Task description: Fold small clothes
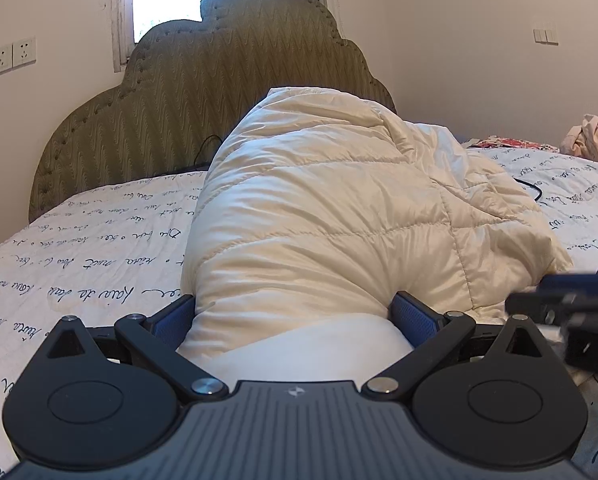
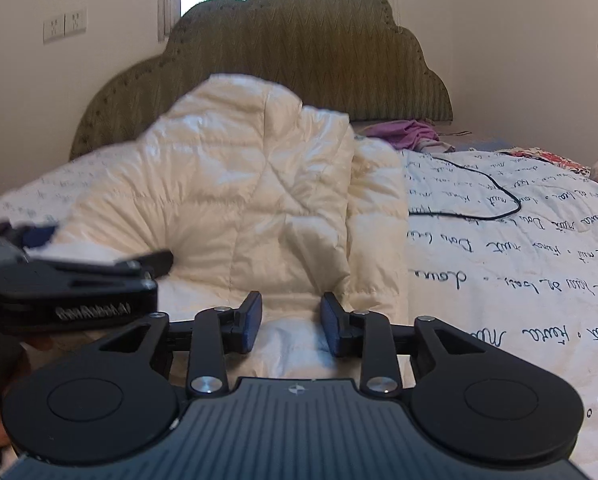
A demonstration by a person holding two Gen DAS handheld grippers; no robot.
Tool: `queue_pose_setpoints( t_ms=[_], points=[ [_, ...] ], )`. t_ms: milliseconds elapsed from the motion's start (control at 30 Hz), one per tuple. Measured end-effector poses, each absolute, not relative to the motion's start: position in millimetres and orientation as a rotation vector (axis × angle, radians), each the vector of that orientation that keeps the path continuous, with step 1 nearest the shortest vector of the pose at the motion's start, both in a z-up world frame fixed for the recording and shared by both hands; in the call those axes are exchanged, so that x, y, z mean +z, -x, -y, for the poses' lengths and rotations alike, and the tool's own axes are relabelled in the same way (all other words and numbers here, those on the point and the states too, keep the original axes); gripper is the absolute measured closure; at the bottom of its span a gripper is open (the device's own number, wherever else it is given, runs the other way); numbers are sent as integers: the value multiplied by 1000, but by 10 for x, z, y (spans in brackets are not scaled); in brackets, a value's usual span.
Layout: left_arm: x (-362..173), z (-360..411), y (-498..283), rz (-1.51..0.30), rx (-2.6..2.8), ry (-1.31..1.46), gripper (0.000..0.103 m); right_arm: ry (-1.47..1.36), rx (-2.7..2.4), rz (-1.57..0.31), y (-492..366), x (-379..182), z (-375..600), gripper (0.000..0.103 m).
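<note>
Cream quilted puffer jacket [image 1: 319, 208], centre frame on bed [image 1: 99, 240]: light, puffy, slippery; grab hem/seams. Left gripper [image 1: 293, 316] wide, clamped on hem bulk. Right gripper [image 2: 291, 322] jaws apart, fabric between, not pinched.

jacket [image 1: 319, 200]: cream quilted cloth, puffy, slight sheen, stitched seams
bedspread [image 1: 79, 240]: white quilted cloth, matt, dark script print
headboard [image 1: 219, 80]: olive upholstery, zigzag weave, stud trim
left gripper [image 1: 295, 312]: matt black plastic, ribbed grey top, shiny metal pivots
fingers [image 2: 251, 320]: blue textured pads, rubbery look
cable [image 2: 495, 196]: black, smooth
</note>
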State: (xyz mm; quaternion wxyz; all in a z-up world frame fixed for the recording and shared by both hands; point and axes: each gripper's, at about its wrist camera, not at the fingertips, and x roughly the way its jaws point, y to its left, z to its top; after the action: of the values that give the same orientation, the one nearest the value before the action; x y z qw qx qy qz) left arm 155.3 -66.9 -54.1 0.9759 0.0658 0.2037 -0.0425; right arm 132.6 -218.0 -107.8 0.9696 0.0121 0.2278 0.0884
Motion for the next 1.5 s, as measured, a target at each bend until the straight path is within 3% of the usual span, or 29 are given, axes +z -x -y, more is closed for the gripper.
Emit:
queue_pose_setpoints(
  t_ms=[33, 167, 233, 267, 300, 367, 433, 533, 733, 1033, 1333, 1400, 1500],
  points=[
    [-541, 675, -1551, -410, -86, -133, 0, -52, 180, -444, -1331, -1019, 2216, 60],
    [-542, 690, -1539, -409, -85, -134, 0, -151, 166, -434, -1574, -812, 2353, 35],
    [-541, 683, -1540, -409, -86, -131, 0, -203, 191, -469, -1778, -785, 2402, 35],
    [-540, 683, -1541, -409, -86, -130, 0, -224, 201, -496, -1876, -801, 2415, 40],
    [-540, 682, -1541, -409, -86, -130, 0, -242, 209, -532, -1975, -841, 2419, 59],
    [-541, 688, -1541, -408, -88, -133, 0, -245, 196, -568, -2090, -922, 2407, 79],
    [-541, 713, -1532, -404, -93, -146, 0, -211, 161, -565, -2141, -972, 2383, 83],
    [-543, 743, -1525, -401, -86, -172, 0, -188, 145, -591, -2170, -1040, 2327, 78],
    [-539, 678, -1533, -407, -91, -140, 0, -195, 95, -484, -1688, -825, 2371, 56],
    [-542, 704, -1534, -406, -88, -144, 0, 67, 126, -549, -1269, -1011, 2116, 57],
    [-373, 654, -1407, -441, -98, -157, 0, -5, 101, -553, -1340, -1226, 2193, 30],
    [-313, 604, -1314, -460, -100, -143, 0, -30, 69, -563, -1361, -1247, 2245, 11],
    [-236, 522, -1135, -459, -100, -114, 0, -129, 81, -570, -1356, -1257, 2395, 13]
  ],
)
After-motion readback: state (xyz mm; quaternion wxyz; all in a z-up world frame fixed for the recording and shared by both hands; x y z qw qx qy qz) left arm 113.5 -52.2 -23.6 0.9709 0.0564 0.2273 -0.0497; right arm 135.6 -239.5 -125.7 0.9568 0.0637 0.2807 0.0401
